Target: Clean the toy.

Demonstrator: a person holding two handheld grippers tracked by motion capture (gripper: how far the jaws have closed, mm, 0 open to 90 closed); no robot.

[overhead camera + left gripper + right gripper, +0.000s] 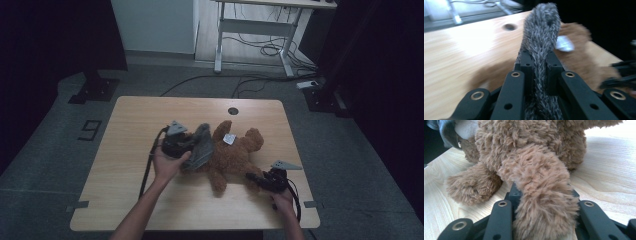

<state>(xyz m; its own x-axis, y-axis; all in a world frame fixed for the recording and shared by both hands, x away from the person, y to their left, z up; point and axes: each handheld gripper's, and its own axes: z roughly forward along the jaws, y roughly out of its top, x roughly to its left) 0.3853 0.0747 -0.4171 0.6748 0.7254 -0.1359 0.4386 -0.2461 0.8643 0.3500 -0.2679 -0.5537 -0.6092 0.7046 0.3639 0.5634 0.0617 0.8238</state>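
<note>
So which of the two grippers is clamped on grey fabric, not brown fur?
The left gripper: its jaws pinch a fold of grey fuzzy cloth. The right gripper is closed on the brown teddy bear's limb instead.

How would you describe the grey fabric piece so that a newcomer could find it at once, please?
On the wooden table lies a brown teddy bear, near the middle. At the bear's left side the left gripper is shut on the grey fabric, which rises between its jaws. It is fuzzy and grey, unlike the brown bear and its small white tag.
</note>
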